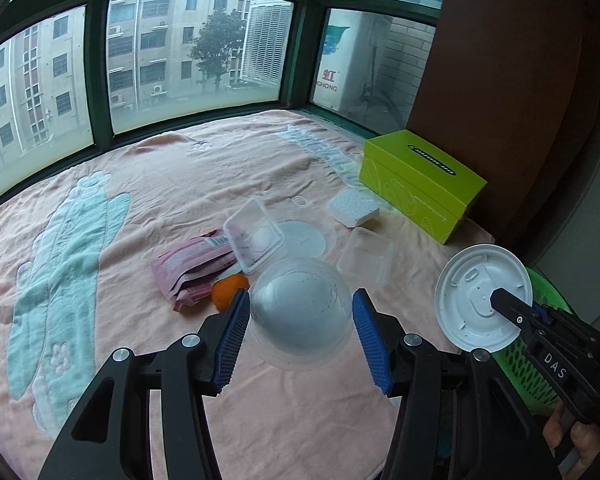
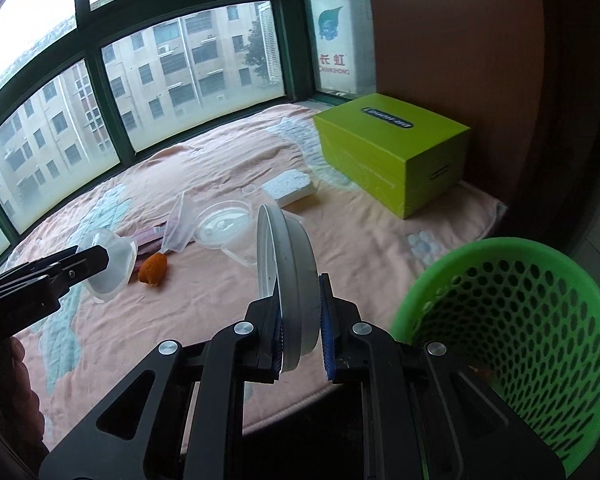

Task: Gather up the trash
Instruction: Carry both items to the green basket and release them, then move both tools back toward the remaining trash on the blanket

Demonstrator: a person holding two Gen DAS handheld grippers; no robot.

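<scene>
My left gripper is open, its blue pads on either side of a clear plastic dome lid that rests on the pink blanket. Whether the pads touch the dome is unclear. My right gripper is shut on a white round lid, held on edge above the blanket, left of the green mesh basket. The lid also shows in the left wrist view. Other trash lies beyond: a pink wrapper, an orange peel, clear containers and a white foam piece.
A lime green box stands at the back right by a brown wall. Windows run along the far side. The blanket's front edge drops off beside the basket.
</scene>
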